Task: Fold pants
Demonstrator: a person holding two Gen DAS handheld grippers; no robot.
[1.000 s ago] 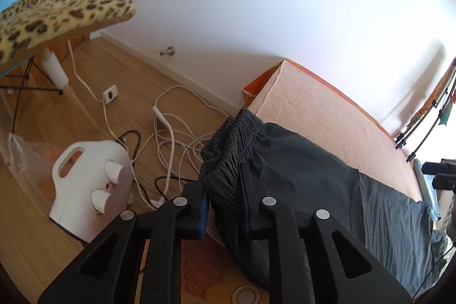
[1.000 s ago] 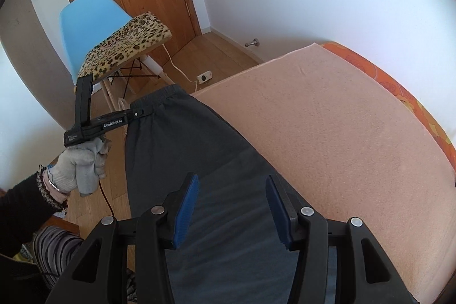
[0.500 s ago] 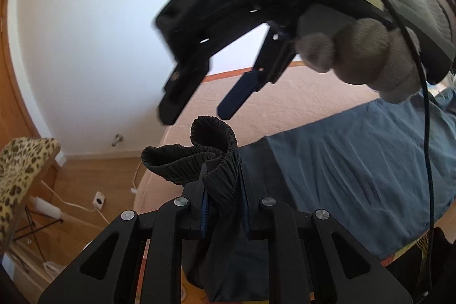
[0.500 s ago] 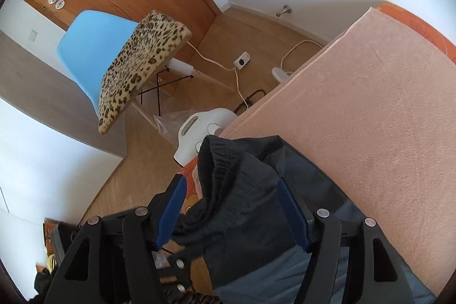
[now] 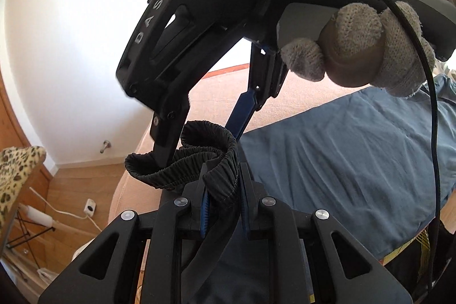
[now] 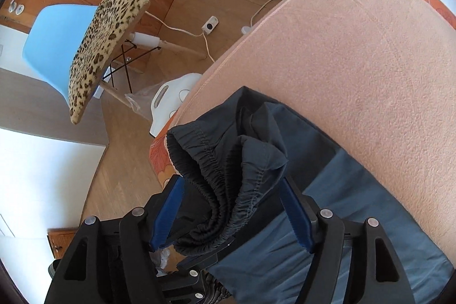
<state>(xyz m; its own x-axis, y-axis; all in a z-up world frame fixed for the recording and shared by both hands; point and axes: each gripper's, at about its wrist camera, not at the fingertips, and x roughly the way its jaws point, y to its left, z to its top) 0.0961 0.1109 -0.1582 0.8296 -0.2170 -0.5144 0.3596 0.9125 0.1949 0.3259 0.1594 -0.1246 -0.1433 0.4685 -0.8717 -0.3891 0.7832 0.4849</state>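
Dark grey-blue pants (image 5: 336, 175) lie along the near edge of a peach-covered bed (image 6: 370, 53). My left gripper (image 5: 223, 187) is shut on the bunched elastic waistband (image 5: 199, 158) and holds it lifted off the bed. My right gripper (image 6: 230, 207) is open, its blue pads either side of the same bunched waistband (image 6: 228, 175) without pinching it. In the left wrist view the right gripper (image 5: 199, 144) hangs right above, one finger inside the waistband loop.
A blue chair with a leopard-print cushion (image 6: 99, 47) stands on the wooden floor beside the bed. A white appliance (image 6: 171, 101) and white cables with a socket (image 6: 209, 26) lie on the floor near the bed corner. A white wall runs behind.
The left gripper has lifted the waistband and swung it over the bed. The right gripper has come from mid-leg to the waistband, with its open fingers now around it.
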